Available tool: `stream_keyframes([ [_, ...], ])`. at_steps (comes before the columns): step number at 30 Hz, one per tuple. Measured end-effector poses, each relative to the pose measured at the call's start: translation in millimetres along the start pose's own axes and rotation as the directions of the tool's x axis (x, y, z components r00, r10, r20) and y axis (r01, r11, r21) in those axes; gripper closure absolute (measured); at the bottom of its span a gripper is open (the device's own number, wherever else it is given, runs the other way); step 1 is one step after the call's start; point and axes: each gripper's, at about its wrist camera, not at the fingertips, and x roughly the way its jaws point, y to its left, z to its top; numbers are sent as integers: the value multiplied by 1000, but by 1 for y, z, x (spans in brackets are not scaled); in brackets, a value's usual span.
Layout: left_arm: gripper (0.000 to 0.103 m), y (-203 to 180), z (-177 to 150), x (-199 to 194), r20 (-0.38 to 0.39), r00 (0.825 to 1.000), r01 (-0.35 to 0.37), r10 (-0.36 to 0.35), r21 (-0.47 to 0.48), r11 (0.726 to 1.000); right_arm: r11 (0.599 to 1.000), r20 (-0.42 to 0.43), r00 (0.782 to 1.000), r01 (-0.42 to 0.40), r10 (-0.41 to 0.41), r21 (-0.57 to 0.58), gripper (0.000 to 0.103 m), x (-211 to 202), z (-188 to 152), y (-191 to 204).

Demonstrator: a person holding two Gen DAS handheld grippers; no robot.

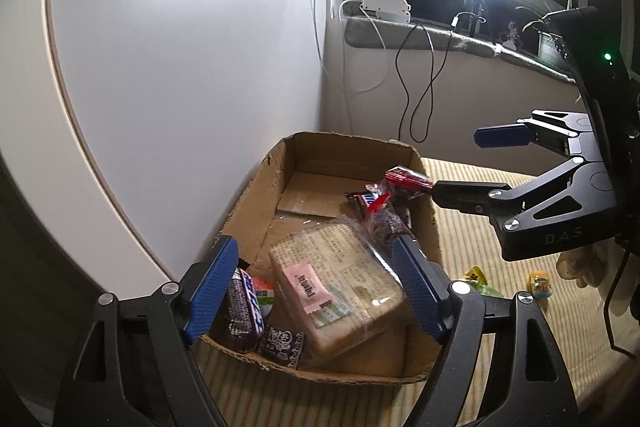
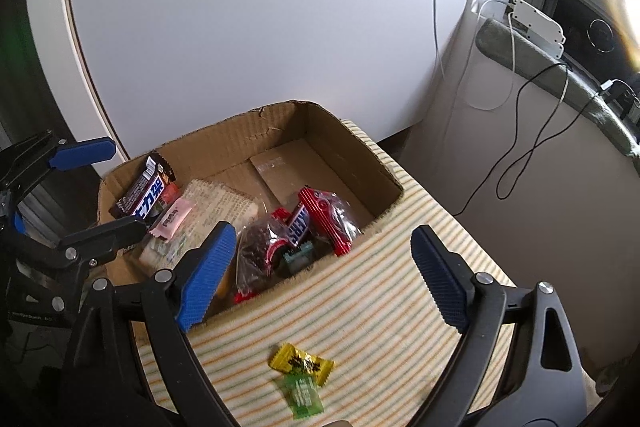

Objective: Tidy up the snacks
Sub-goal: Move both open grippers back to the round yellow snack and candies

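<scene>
We see both grippers spread wide with nothing between their pads. The left gripper (image 1: 316,291) hovers over the near end of the box (image 1: 256,187), above a large tan pack (image 1: 340,283) with a pink sachet (image 1: 306,285) on top. The right gripper (image 2: 320,275) hangs over the box's right wall. Inside lie a dark bar (image 2: 146,193) in the near left corner and red-wrapped snacks (image 2: 320,219) by the right wall. On the striped cloth (image 2: 380,287), outside the box, rest a yellow candy (image 2: 302,363) and, touching it, what looks like a green one (image 2: 304,395).
</scene>
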Motion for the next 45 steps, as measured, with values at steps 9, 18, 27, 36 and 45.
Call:
stream_keyframes([
  [9,24,-20,-1,-19,27,1000,15,-16,25,1000,1000,23,1000,17,-17,14,11,-29,-16,-10],
  [18,24,-47,-3,-29,33,998,50,-52,57,997,999,21,999,27,-28,28,11,-55,-49,-23],
  [27,24,-76,-10,-26,13,995,99,-100,81,992,997,-16,1000,28,-27,65,11,-70,-96,-44],
  [36,29,-109,-29,-14,-58,982,186,-181,103,977,993,-79,997,2,7,114,11,-72,-144,-65],
  [45,59,-128,-51,13,-183,942,296,-283,51,954,984,-120,990,-59,80,166,23,-59,-172,-68],
])
